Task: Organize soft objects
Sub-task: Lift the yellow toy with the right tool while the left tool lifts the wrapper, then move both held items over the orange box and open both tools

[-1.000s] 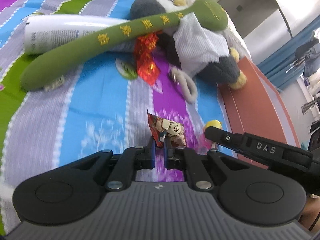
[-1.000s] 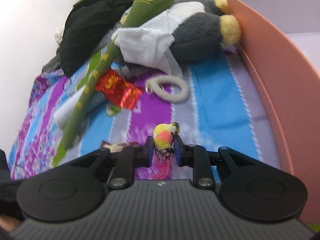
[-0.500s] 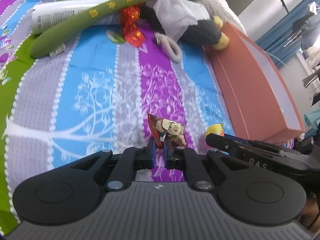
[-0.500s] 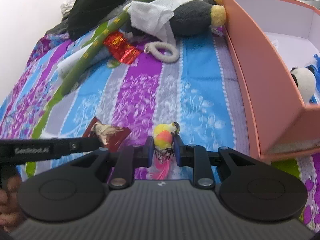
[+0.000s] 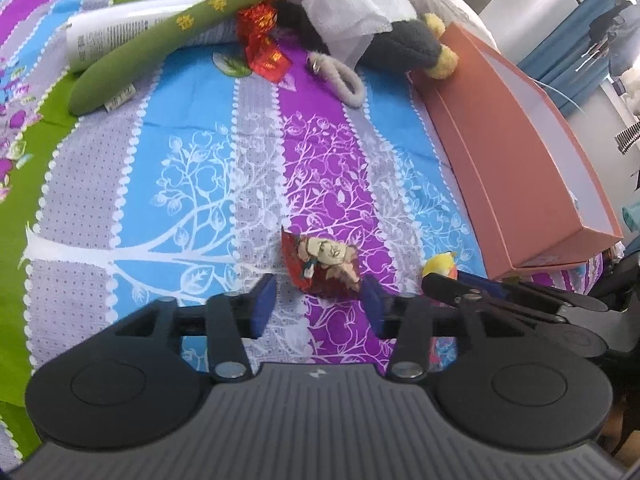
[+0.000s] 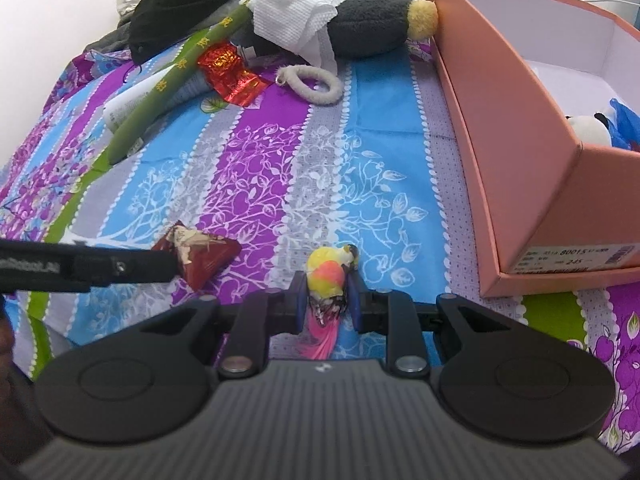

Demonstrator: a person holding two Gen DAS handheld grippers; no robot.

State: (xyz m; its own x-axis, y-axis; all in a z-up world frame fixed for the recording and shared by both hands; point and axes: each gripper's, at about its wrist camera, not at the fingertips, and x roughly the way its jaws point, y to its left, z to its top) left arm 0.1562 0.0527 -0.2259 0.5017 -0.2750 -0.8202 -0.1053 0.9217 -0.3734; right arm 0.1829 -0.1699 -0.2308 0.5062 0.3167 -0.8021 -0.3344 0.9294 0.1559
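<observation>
The left gripper (image 5: 318,306) has its jaws opening, the blue pads standing apart on either side of a small red pouch (image 5: 320,262) that lies on the striped bedsheet (image 5: 192,184); the right pad is close to the pouch's edge, and neither pad presses on it. The pouch is a soft, roughly triangular packet of dark red cloth with a pale printed figure across its front. From the right wrist view its pointed shape shows as a little pyramid (image 6: 200,254) beside the tip of the left gripper's finger. The right gripper (image 6: 327,306) pinches a small toy bird (image 6: 326,276) between its blue pads: the bird has a yellow head, an orange-pink body, a dark patch at the beak end, and a pink tail feather hanging below the pads. Just to the right stands an open salmon-pink box (image 6: 516,152) with white inner walls; a white and black plush and something blue lie in its near corner. At the far end of the bed lies a heap: a long green plush stick (image 5: 180,28) with yellow characters, a white tube (image 5: 132,32) under it, a shiny red packet (image 5: 264,46), a fuzzy cream ring (image 5: 340,78), a white cloth (image 5: 352,12), and a dark grey plush toy (image 5: 400,48) with yellow feet touching the box's far corner.
</observation>
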